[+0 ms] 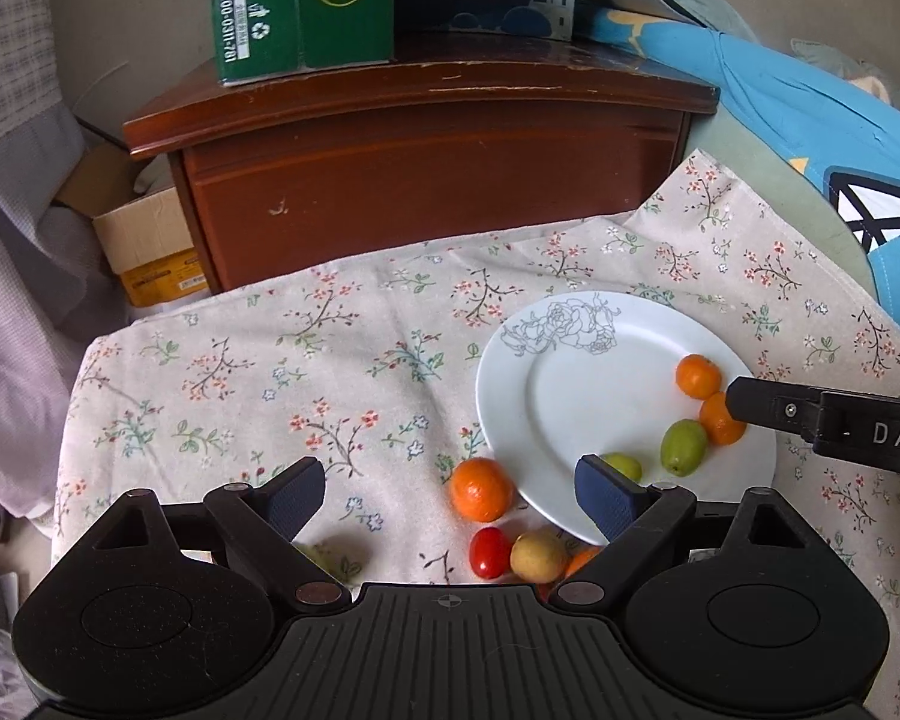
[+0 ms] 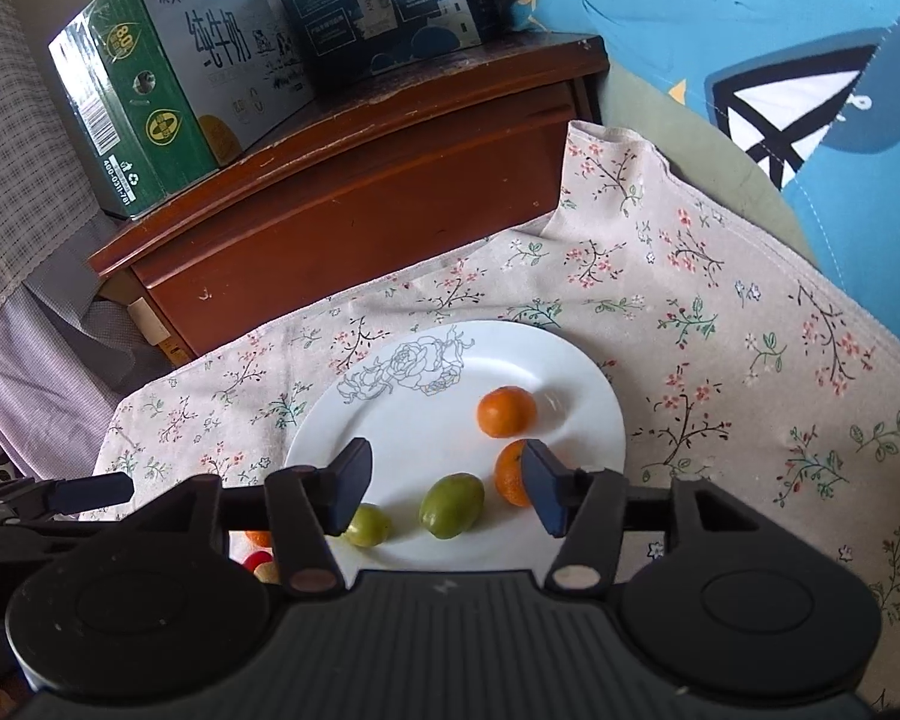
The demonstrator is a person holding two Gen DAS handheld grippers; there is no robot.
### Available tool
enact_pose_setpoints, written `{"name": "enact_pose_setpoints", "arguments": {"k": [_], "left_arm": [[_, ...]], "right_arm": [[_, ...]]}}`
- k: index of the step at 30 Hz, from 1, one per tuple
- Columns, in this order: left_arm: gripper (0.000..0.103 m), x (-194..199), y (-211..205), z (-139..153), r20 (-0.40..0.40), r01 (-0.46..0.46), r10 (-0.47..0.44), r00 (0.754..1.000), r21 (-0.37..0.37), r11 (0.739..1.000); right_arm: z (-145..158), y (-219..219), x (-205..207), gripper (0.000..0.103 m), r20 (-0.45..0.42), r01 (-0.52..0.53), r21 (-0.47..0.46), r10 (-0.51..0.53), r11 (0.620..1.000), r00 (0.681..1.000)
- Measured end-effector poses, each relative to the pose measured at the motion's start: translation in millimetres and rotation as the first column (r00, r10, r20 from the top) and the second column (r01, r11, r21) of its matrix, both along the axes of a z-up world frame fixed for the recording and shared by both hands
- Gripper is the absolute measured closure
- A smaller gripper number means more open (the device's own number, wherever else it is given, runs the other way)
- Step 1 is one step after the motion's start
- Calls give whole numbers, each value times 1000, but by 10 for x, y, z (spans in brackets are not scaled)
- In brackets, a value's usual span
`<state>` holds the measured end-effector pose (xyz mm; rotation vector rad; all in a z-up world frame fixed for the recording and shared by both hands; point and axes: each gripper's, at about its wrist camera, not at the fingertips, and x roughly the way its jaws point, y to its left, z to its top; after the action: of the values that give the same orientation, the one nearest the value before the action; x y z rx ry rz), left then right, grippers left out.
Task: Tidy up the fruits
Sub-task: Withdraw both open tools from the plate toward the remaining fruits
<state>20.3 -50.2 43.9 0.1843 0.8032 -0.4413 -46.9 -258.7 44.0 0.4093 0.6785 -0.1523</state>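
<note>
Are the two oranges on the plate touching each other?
Apart. The right wrist view shows bare white plate between the far orange and the near orange.

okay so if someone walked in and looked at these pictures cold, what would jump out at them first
Probably the white plate on the floral cloth, holding two small oranges on its right side and two green fruits near its front edge. Next, the fruit still off the plate at its front left: an orange, a red tomato and a yellowish fruit. Behind stands a dark wooden cabinet bearing a green carton.
</note>
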Motion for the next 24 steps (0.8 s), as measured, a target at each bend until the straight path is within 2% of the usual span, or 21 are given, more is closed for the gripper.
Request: {"name": "enact_pose_setpoints", "arguments": {"k": [5, 14, 24], "left_arm": [[11, -109, 212, 8, -7, -43, 43, 999, -24, 999], [11, -257, 527, -13, -14, -135, 134, 991, -69, 989], [11, -450, 662, -75, -29, -142, 141, 990, -47, 989]], "right_arm": [[5, 119, -141, 43, -1, -11, -23, 11, 1000, 1000], [-146, 341, -478, 42, -50, -18, 23, 19, 1000, 999], [-255, 552, -710, 41, -84, -38, 10, 39, 999, 996]]}}
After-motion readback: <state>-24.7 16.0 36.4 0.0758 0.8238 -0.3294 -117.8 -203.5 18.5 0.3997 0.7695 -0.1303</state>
